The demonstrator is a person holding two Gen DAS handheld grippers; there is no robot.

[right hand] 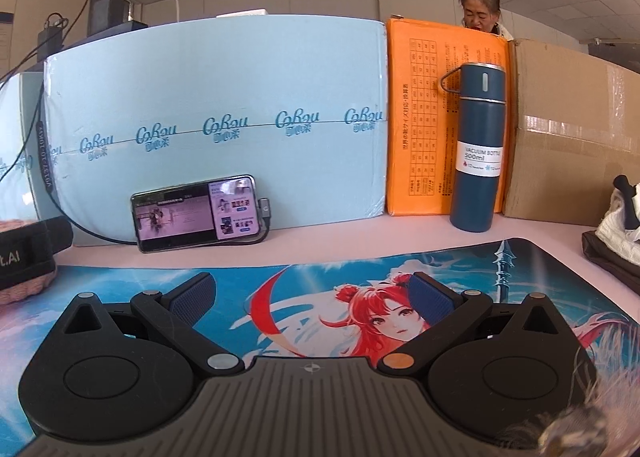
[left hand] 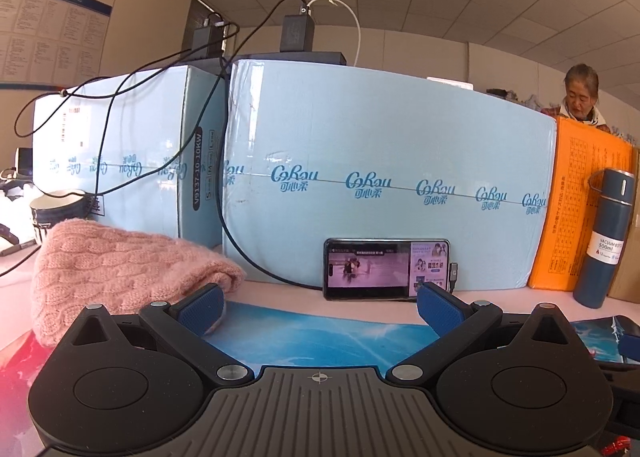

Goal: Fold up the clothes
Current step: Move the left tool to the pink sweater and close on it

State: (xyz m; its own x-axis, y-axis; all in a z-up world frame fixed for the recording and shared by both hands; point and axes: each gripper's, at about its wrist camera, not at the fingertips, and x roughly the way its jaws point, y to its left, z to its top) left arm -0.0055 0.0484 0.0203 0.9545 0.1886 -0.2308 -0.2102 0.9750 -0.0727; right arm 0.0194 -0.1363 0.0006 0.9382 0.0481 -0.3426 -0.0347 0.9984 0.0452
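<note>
A pink cable-knit garment (left hand: 120, 273) lies bunched at the left of the table, on the edge of a blue picture mat (left hand: 312, 333). My left gripper (left hand: 320, 309) is open and empty over the mat; its left finger (left hand: 202, 309) is right beside the knit's folded edge. A sliver of the pink knit (right hand: 20, 289) shows at the left of the right wrist view, under the other gripper's dark body (right hand: 28, 253). My right gripper (right hand: 312, 297) is open and empty over the mat (right hand: 320, 277). Dark and white clothes (right hand: 616, 241) lie at the far right.
Light blue boxes (left hand: 380, 177) wall the back of the table, with an orange box (right hand: 432, 117) and a brown carton (right hand: 568, 137) beside them. A phone (right hand: 196, 213) leans on the blue box, cable attached. A blue vacuum bottle (right hand: 478, 145) stands by the orange box. A mug (left hand: 56, 209) stands at left.
</note>
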